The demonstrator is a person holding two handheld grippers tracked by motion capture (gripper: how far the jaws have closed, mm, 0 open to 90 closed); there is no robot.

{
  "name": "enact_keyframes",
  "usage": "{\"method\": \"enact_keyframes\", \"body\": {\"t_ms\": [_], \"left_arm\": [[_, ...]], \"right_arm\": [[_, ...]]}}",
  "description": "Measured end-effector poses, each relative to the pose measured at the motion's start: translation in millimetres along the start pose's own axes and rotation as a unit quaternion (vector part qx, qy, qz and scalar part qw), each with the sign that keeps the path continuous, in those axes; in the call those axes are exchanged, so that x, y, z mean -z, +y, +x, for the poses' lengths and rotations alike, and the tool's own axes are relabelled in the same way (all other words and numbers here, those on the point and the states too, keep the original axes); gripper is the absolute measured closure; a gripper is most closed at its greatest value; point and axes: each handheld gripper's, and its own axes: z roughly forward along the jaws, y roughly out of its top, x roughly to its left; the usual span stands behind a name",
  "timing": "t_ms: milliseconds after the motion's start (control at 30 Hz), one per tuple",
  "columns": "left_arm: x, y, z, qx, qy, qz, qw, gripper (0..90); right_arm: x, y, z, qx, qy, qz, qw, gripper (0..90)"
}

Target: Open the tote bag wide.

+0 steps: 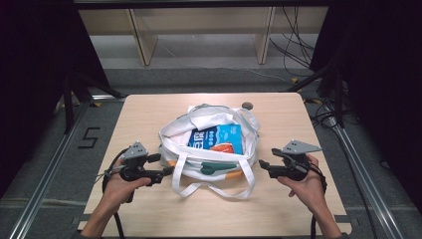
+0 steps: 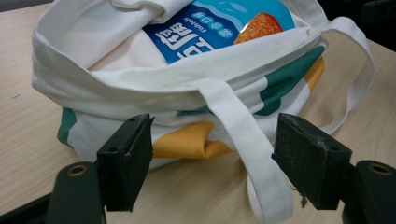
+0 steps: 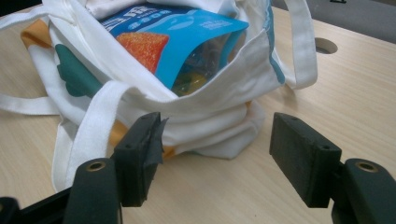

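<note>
On the pale wooden table (image 1: 149,114) we saw a slumped white canvas tote bag (image 1: 174,137) holding a blue snack packet (image 1: 219,138), between our left gripper (image 1: 166,171) and right gripper (image 1: 262,165), both released.

A white tote bag (image 1: 209,149) lies on the table (image 1: 144,112).

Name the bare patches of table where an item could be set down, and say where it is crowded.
Free: the table left of the tote bag, the strip right of it, and the near edge between the hands. Crowded: the middle, where bag and straps spread between both grippers.
</note>
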Motion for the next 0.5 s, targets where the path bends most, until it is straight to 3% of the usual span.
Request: {"method": "enact_keyframes", "body": {"t_ms": [233,267,500], "left_arm": [[1.6,-9.3,-14.4,-0.012,-0.006,0.008,0.9999,26.3],[1.8,-10.5,-15.1,-0.016,-0.009,0.007,0.9998,26.0],[2.6,-22.5,-26.1,-0.02,-0.018,0.015,0.9995,25.9]], "right_arm": [[6.4,-9.7,0.0,0.006,-0.004,-0.011,0.9999,33.7],[8.2,-11.5,3.2,-0.009,0.001,-0.005,0.9999,33.4],[12.9,-20.3,9.2,-0.004,0.007,-0.001,1.0,33.2]]}}
